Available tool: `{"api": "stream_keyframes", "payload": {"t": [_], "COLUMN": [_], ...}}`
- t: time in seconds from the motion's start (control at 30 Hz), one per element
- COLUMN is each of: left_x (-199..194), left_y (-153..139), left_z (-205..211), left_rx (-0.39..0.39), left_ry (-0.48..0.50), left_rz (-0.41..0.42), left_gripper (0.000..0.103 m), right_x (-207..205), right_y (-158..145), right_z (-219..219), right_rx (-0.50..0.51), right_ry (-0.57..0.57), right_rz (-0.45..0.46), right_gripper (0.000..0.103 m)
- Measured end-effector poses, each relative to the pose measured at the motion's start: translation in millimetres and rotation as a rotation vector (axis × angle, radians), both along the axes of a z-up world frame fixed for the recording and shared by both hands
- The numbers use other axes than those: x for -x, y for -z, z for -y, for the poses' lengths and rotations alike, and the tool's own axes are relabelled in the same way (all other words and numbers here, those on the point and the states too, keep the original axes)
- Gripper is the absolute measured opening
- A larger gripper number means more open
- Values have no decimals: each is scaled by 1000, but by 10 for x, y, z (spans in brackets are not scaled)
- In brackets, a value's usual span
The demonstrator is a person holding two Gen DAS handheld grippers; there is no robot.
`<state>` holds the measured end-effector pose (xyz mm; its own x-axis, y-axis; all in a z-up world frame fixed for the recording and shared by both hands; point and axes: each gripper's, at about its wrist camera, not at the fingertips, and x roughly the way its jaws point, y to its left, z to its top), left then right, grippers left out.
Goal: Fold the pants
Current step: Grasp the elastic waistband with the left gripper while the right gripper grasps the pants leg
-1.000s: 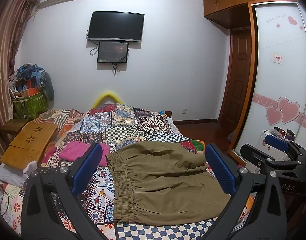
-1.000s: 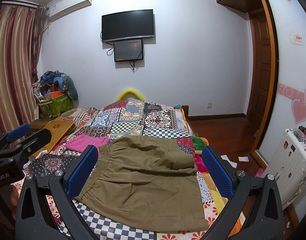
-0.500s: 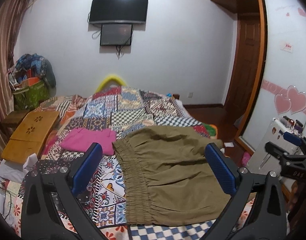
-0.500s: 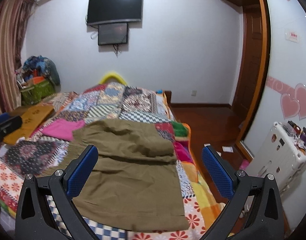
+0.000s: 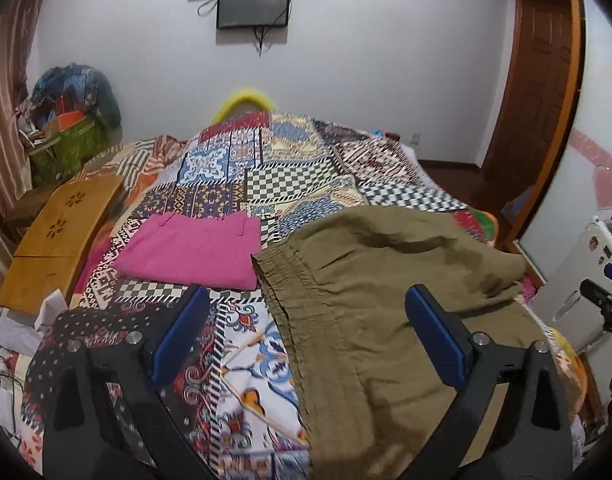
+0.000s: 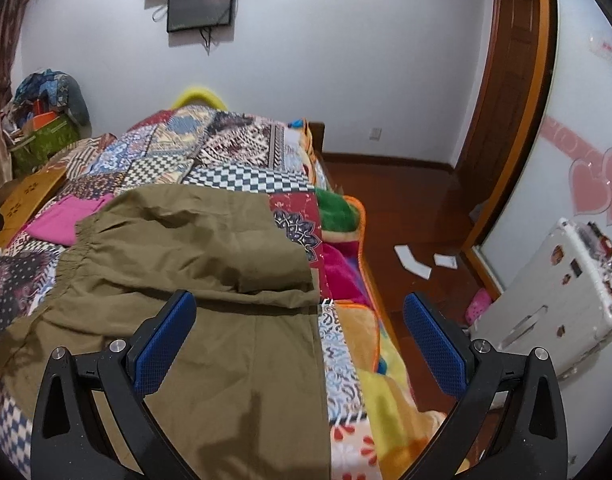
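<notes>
Left wrist view: the olive pants [image 5: 386, 280] lie on the patchwork quilt [image 5: 265, 176] of the bed, filling the frame from 3 to 6 o'clock. They are folded over, with a second layer of cloth lying loosely across the far half, its edge rumpled and creased. The gathered elastic waistband [image 5: 289, 300] runs along their left side, from the middle of the frame toward 6 o'clock. The left tongs [image 5: 306, 344] stand wide apart above the cloth and hold nothing; the waistband lies between the two blue pads [image 5: 181, 332]. A folded pink garment [image 5: 193, 248] lies at 10 o'clock, touching the waistband's far corner. A wooden lap tray [image 5: 61, 232] lies further out at 9 o'clock.

In the right wrist view the pants [image 6: 209, 280] spread from 9 to 6 o'clock, the upper layer ending in a soft fold across the middle and the right edge straight. The right tongs [image 6: 299, 344] are likewise wide and empty, straddling that right edge. A white suitcase [image 6: 554, 304] stands on the floor at 3 o'clock.
</notes>
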<state>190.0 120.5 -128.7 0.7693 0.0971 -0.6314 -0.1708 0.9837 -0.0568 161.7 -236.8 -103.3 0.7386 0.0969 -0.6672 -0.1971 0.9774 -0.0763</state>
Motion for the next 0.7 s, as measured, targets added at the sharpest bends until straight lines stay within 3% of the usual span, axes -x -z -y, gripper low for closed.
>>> {"api": "stream_keyframes", "payload": {"t": [0.27,0.4,0.53,0.67,0.7], "left_x": [-572,-764,-920,-1014,-1023], "left_y": [405,636,831,980,1001], "left_z": [-90,-79,-40,-38,-35], "left_rx": [-25,-39,-62,-60,-62], "left_ry": [15,47,76,96,99], "left_rz": [-114,-172,-224,-262,-268], "left_gripper": [95,94,88,84,81], "right_x": [-606,-874,-1079,-1184,-1193], "right_y": [301,504,681,756,760], "right_z": [55,33,9,-4,-7], "right_rx": [-33,-42,-78,-126,-135], "right_ry": [-27,-60,-97,-155,-171], "right_rz": [-112,-182,-256,-307,-315], "right_gripper": [101,80,69,39,37]}}
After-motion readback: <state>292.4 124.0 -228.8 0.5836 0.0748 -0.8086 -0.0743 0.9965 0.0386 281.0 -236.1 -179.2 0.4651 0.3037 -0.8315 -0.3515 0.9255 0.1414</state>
